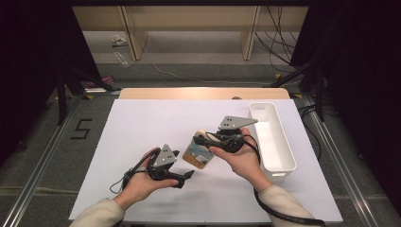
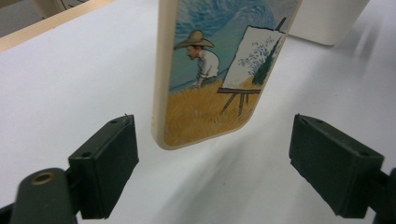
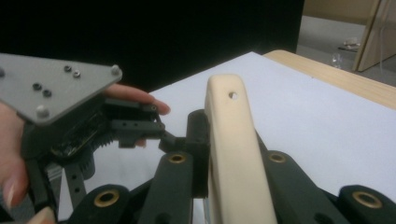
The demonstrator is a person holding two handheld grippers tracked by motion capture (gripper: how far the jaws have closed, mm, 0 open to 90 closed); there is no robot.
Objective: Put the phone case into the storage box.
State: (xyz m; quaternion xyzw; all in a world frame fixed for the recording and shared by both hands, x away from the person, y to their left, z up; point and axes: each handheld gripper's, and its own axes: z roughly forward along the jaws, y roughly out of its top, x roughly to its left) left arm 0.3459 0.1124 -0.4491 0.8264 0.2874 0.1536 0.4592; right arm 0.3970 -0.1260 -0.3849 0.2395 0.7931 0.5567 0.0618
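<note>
The right gripper (image 1: 204, 140) is clamping a painted phone case (image 1: 198, 155) and holding it tilted above the white bench (image 1: 142, 127), just left of the white tray (image 1: 279, 165). The case's upper part is lying hidden under the gripper in the high view. The left gripper (image 2: 212, 154) is standing with jaws apart either side of the case's lower corner, touching nothing.

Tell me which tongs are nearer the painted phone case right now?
Right. The right tongs are shut on the phone case, holding it above the table; the left tongs are open just short of its lower end.
</note>
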